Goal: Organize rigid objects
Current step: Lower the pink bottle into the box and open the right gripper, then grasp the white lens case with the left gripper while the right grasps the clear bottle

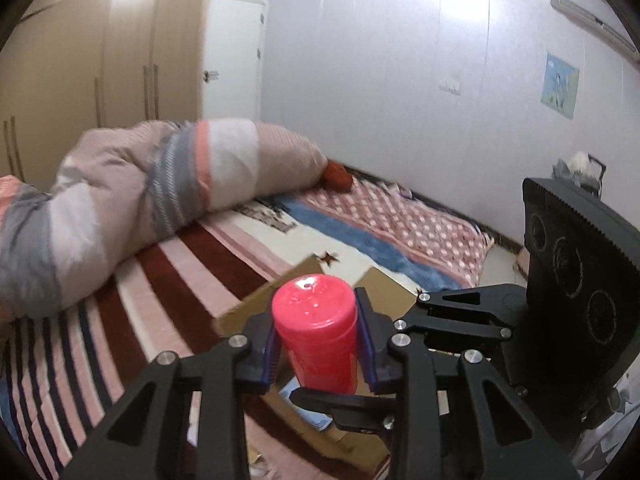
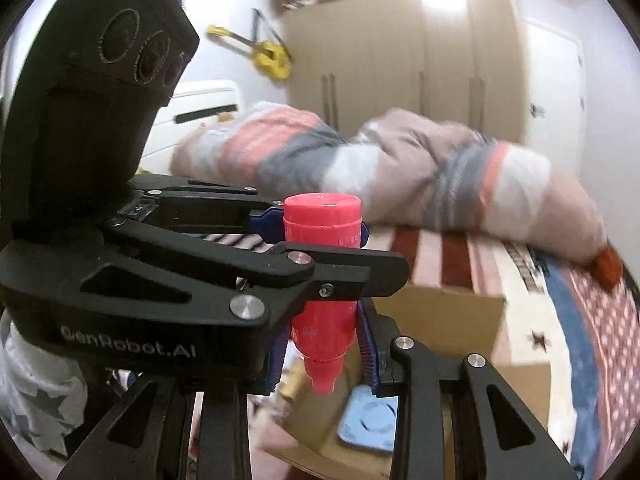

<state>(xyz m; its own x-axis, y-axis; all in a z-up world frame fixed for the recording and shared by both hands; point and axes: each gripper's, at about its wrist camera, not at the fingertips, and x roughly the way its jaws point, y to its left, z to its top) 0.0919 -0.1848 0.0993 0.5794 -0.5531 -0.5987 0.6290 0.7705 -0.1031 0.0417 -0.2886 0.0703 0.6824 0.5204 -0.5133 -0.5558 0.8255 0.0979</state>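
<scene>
A pink plastic bottle (image 1: 318, 332) is held upside down, its flat base up and its narrow neck (image 2: 325, 376) pointing down. My left gripper (image 1: 318, 344) is shut on its upper body, blue pads on both sides. My right gripper (image 2: 324, 344) grips its lower body from the other side; it shows in the left wrist view (image 1: 344, 404) under the bottle. The left gripper crosses the right wrist view (image 2: 322, 228). The bottle hangs over an open cardboard box (image 2: 440, 320) on the bed.
A light blue flat object (image 2: 370, 426) lies inside the box. The box flaps (image 1: 280, 284) stand open. A rolled striped duvet (image 1: 132, 196) lies across the striped bed (image 1: 168, 304). A wardrobe (image 2: 400, 60) and a door (image 1: 232, 60) stand behind.
</scene>
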